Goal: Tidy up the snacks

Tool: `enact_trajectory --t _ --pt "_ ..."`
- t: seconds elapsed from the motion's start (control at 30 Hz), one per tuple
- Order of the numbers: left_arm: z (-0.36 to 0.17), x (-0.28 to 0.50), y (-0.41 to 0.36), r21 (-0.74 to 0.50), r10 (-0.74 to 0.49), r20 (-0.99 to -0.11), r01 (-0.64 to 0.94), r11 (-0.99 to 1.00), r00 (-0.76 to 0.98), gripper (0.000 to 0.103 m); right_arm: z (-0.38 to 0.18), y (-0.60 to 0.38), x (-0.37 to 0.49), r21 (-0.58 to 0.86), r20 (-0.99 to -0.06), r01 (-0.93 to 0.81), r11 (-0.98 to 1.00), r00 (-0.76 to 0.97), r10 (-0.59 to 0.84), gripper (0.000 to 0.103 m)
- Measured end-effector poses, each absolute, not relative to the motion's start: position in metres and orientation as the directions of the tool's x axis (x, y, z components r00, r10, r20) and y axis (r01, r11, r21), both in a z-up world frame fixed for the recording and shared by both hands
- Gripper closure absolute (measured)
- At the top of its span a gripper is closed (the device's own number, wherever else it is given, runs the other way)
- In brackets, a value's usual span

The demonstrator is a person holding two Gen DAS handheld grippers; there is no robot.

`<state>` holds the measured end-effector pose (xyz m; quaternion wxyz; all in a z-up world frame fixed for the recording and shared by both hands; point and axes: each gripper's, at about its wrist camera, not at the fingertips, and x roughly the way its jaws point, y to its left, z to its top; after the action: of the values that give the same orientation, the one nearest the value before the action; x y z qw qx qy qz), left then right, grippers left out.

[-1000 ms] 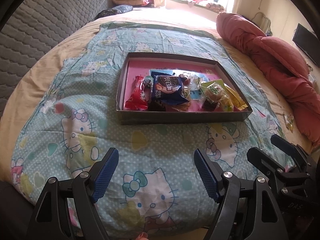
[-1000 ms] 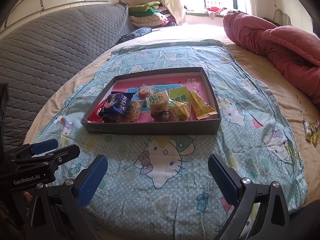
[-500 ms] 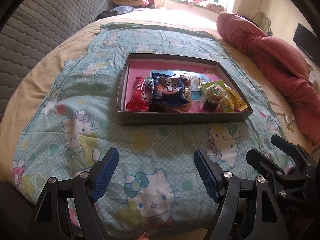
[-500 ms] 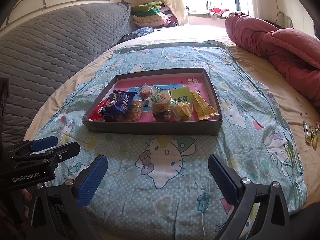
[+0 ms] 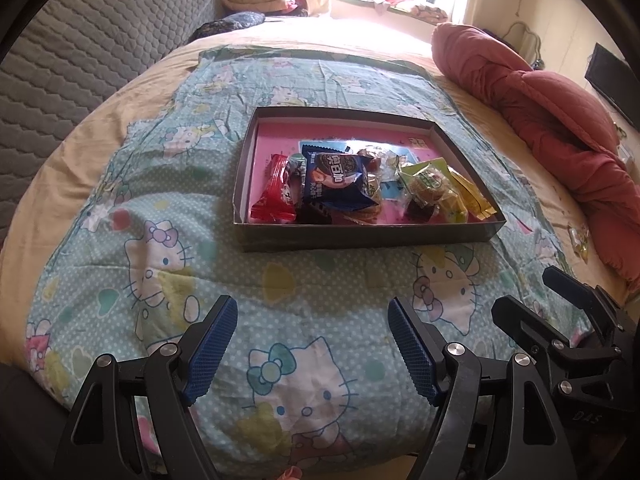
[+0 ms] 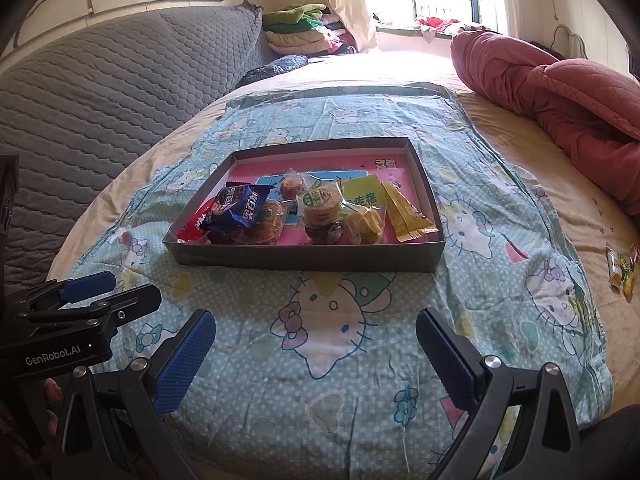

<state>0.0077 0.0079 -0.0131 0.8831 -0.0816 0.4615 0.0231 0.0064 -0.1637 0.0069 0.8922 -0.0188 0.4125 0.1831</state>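
Step in hand: late stage, judged from the layout. Most snacks already lie inside the shallow box (image 6: pixel 304 254), which sits on the cartoon-print blanket (image 6: pixel 340 360) on the bed. One stray snack packet (image 6: pixel 620 272) lies outside the box, on the bare sheet at about 3 o'clock from it in the right wrist view, well apart from the box and near the red quilt (image 6: pixel 560 96).

Tool state: the left tool (image 5: pixel 312 352) stands with its jaws wide apart and nothing between them. The right tool (image 6: pixel 316 360) is likewise spread wide and empty. Both hover over the blanket at 6 o'clock from the box, clear of it.

Contents: a blue biscuit pack (image 6: pixel 240 210) rests on top of other pieces at the box's 8 o'clock corner, with a red wrapper (image 5: pixel 276 192) just beside it. A round cake in clear wrap (image 6: pixel 320 204) sits near centre. A yellow stick sachet (image 6: pixel 406 214) lies along the right wall, its long axis running roughly 11 to 5 o'clock.

Next move, as a judgement: the right tool is the nearer one for the stray packet; it would need to swing toward 3 o'clock and align its jaws across the packet's shorter width. The packet's long axis appears to run roughly 12 to 6 o'clock, though it is small and distorted at the frame edge.
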Motion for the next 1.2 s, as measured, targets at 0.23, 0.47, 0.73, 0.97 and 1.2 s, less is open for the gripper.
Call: enact_trajectory --t 0.23,0.47,0.73,0.97,1.2 --pt "-0.0125 0.0075 0.0063 -0.116 -0.03 -0.819 -0.114 0.987 0.573 0.024 0.0074 -0.1635 0.0065 0.118 -0.74 -0.34 0.933 0.596 0.311 0.002" --pt "-0.0127 0.0074 0.0064 -0.113 -0.026 -0.819 -0.116 0.987 0.574 0.024 0.0073 -0.165 0.0068 0.117 -0.742 -0.337 0.934 0.596 0.307 0.002" --pt "-0.0122 0.0068 0.0059 -0.108 -0.022 -0.816 -0.114 0.988 0.578 0.024 0.0072 -0.166 0.0066 0.119 -0.74 -0.339 0.933 0.596 0.311 0.002" --pt "-0.01 0.0061 0.0051 -0.105 -0.02 -0.814 -0.114 0.988 0.58 0.024 0.0075 -0.165 0.0065 0.115 -0.742 -0.338 0.934 0.596 0.307 0.002" --pt "-0.0093 0.0056 0.005 -0.104 -0.017 -0.815 -0.116 0.988 0.579 0.024 0.0078 -0.1651 0.0064 0.116 -0.741 -0.335 0.935 0.597 0.306 0.002"
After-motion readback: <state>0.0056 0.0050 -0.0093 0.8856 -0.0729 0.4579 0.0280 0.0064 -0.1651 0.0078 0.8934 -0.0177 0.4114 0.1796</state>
